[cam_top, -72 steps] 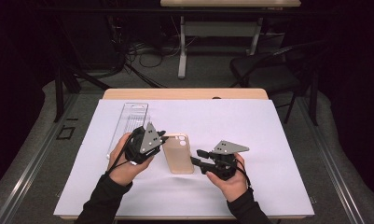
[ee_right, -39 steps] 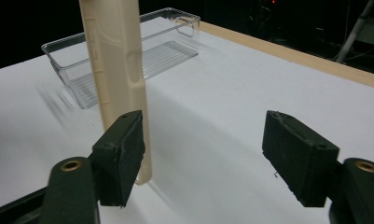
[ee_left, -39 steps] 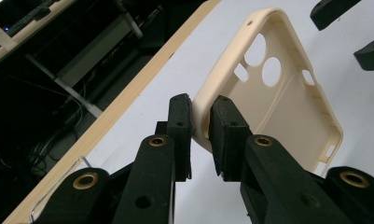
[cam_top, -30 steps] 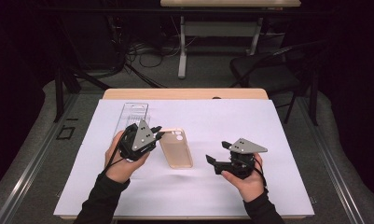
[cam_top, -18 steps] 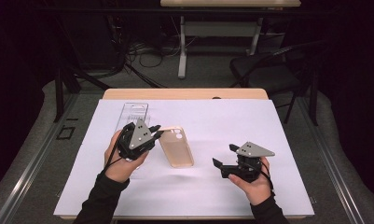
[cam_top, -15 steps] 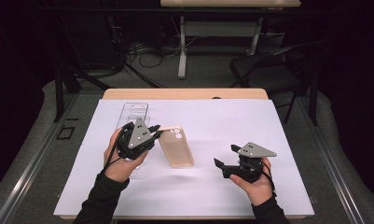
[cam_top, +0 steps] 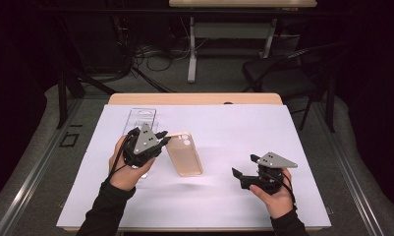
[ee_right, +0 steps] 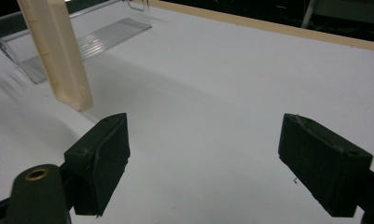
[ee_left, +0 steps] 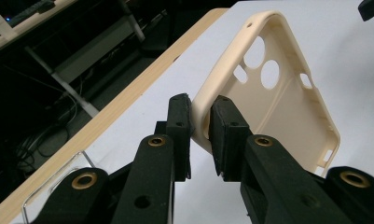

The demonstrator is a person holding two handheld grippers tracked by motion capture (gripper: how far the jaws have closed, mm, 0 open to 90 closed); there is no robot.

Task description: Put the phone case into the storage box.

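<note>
Worktop (cam_top: 224, 196): white sheet over a wooden top, a strip of wood showing along the far edge.
Phone case (cam_top: 184, 154): cream-coloured, soft-looking shell with round camera cut-outs near its far end; sits left of centre on the worktop, at about 3 o'clock from the left gripper. It is raised off the sheet, a shadow showing under it, and the right gripper view shows it edge-on and tilted (ee_right: 58, 56).
Left gripper (cam_top: 161, 139): held in the person's left hand (cam_top: 123, 169), jaws clenched on the rim of the phone case at one far corner; the left gripper view shows the rim pinched between both pads (ee_left: 201, 135).
Right gripper (cam_top: 243, 166): held in the person's right hand (cam_top: 275, 194) at about 4 o'clock from the phone case and well apart from it; jaws spread wide, nothing between them, only white sheet beyond.
Clear plastic tray (cam_top: 139, 120): transparent, ribbed, lying flat at about 12 o'clock from the left gripper, partly beneath it.
Background: dark floor, cables, table legs and a chair beyond the far edge.
</note>
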